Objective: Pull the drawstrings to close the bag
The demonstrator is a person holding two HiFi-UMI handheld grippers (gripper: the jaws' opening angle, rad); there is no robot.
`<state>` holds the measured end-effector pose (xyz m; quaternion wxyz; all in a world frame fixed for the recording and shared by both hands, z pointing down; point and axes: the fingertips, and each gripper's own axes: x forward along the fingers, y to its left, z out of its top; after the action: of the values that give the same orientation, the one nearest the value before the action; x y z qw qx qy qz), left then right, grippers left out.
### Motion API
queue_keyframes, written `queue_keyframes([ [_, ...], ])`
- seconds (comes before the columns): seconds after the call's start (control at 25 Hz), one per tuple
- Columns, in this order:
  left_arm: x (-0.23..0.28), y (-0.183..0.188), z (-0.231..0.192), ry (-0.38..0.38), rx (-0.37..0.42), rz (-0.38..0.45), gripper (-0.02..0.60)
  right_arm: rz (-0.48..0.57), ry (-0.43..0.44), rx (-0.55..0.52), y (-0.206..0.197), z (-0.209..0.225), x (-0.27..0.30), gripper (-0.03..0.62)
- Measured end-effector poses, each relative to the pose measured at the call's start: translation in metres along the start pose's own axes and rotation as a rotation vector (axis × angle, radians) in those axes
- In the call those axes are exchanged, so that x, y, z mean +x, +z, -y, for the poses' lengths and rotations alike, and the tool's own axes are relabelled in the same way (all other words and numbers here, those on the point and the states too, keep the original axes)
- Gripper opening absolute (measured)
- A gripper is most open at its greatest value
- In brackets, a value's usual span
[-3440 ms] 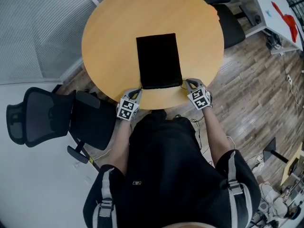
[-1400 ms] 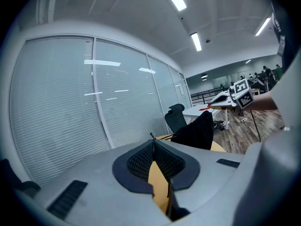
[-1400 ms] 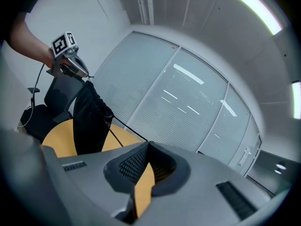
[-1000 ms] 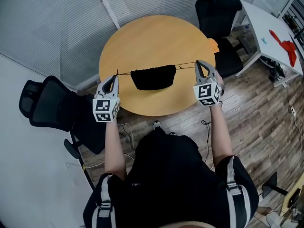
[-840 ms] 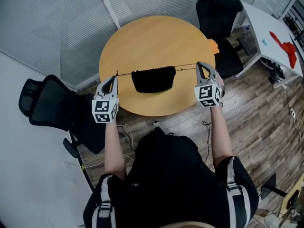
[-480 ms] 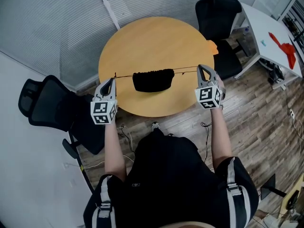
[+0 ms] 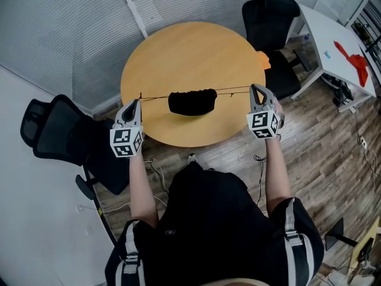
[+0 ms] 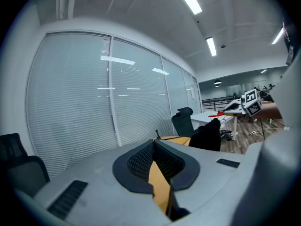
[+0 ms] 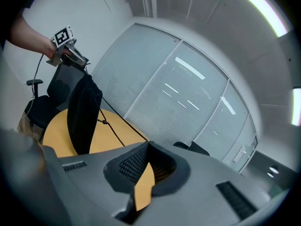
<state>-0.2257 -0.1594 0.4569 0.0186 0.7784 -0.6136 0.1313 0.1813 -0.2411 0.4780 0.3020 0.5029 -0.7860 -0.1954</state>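
**Head view:** A person stands at a round wooden table (image 7: 178, 52) with a gripper in each hand. A black drawstring bag (image 7: 191, 101) hangs in the air between the two, over the table's near half, its mouth bunched into gathers. The left gripper (image 7: 136, 102) pinches the left drawstring (image 7: 155, 96) and the right gripper (image 7: 256, 89) pinches the right drawstring (image 7: 233, 89). Both cords run taut and nearly level out from the bag. Black office chairs (image 7: 53, 136) stand to the left and beyond the table.

**Left gripper view:** The jaws are pressed together, and a short dark end of the left drawstring (image 8: 157, 134) pokes up at their tip. Past them the bag (image 8: 209, 135) hangs dark over the table edge, with the right gripper (image 8: 249, 102) further off. Slatted blinds (image 8: 75, 107) fill the glass wall behind.

**Right gripper view:** The jaws are pressed together on the right drawstring (image 9: 127, 124), which runs straight from their tip to the bag (image 9: 83, 112). The bag hangs upright above the table (image 9: 106, 138), and the left gripper (image 9: 81, 61) is at its far side.
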Motion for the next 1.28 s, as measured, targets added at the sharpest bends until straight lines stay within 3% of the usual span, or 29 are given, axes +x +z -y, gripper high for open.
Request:
queue_keyframes([
  [0.4,-0.005,-0.016,-0.004,0.024,-0.021,-0.022,0.015,-0.005,0.002,-0.001,-0.004,0.001,-0.005,0.058],
  [1.28,-0.030,-0.019,-0.035,0.160,-0.016,-0.021,0.015,-0.034,-0.019,-0.019,-0.017,0.004,-0.021,0.058],
])
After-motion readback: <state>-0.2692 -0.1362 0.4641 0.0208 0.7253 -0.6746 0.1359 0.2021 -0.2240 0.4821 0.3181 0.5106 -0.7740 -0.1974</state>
